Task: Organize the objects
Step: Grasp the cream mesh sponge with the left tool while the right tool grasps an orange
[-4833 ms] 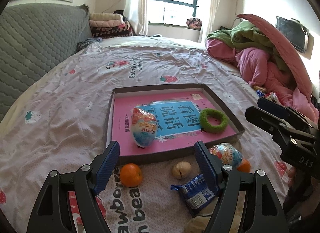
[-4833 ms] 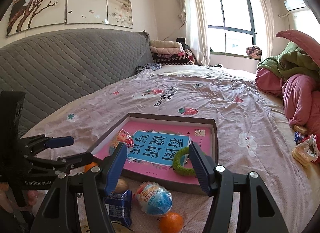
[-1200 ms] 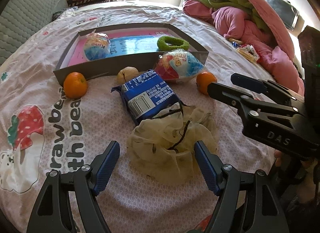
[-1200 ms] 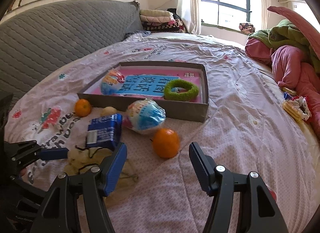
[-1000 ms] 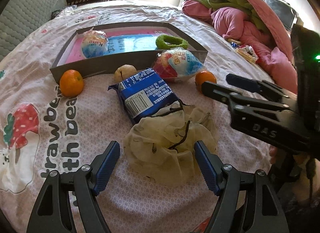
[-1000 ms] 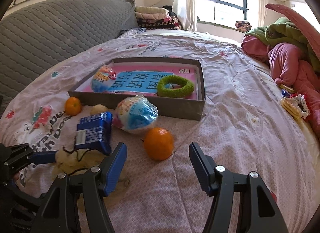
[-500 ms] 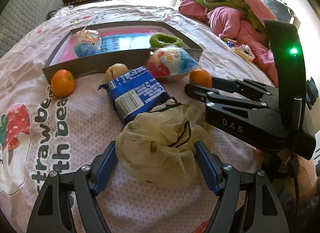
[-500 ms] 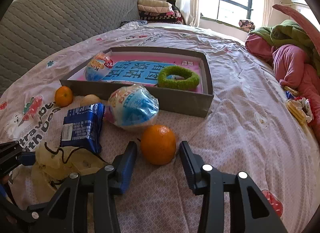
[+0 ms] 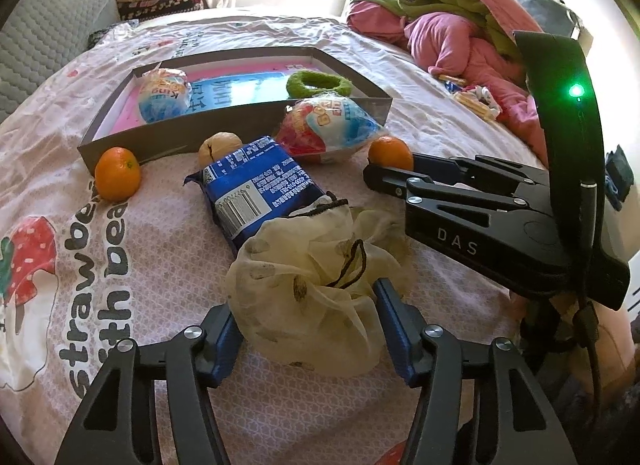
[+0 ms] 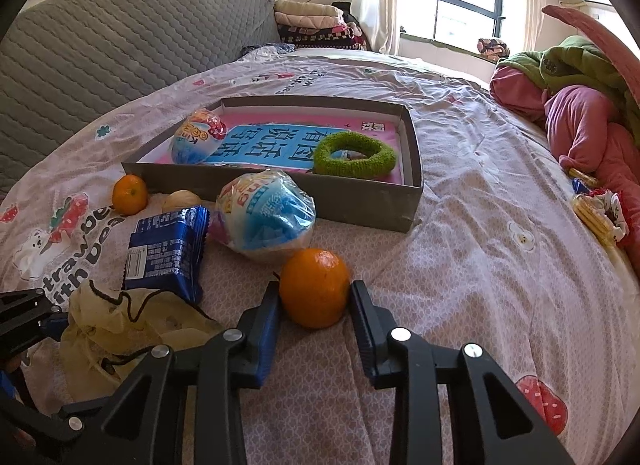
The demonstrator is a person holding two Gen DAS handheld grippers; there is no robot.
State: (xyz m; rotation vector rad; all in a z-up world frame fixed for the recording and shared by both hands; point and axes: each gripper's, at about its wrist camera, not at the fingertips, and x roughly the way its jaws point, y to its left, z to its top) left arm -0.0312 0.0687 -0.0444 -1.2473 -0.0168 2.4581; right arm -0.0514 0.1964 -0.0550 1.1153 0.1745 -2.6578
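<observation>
My right gripper [image 10: 314,311] is shut on an orange [image 10: 314,287] that rests on the bedsheet; it also shows in the left wrist view [image 9: 390,153]. My left gripper [image 9: 308,329] has closed around a crumpled cream mesh drawstring bag [image 9: 312,289], its pads touching both sides. A blue snack packet [image 9: 256,193] lies just beyond the bag. A wrapped toy egg [image 10: 266,217] sits in front of the grey box [image 10: 360,199]. A second orange [image 10: 129,194] and a walnut [image 10: 180,199] lie by the box's near wall.
The box holds a pink book, another wrapped egg [image 10: 198,135] and a green fuzzy ring [image 10: 354,155]. Pink and green bedding [image 10: 580,105] is piled at the right. A grey headboard [image 10: 100,53] stands at the left. Snack wrappers [image 10: 596,209] lie at the right edge.
My right gripper moved forward and closed on the orange. My left gripper narrowed from wide open onto the mesh bag.
</observation>
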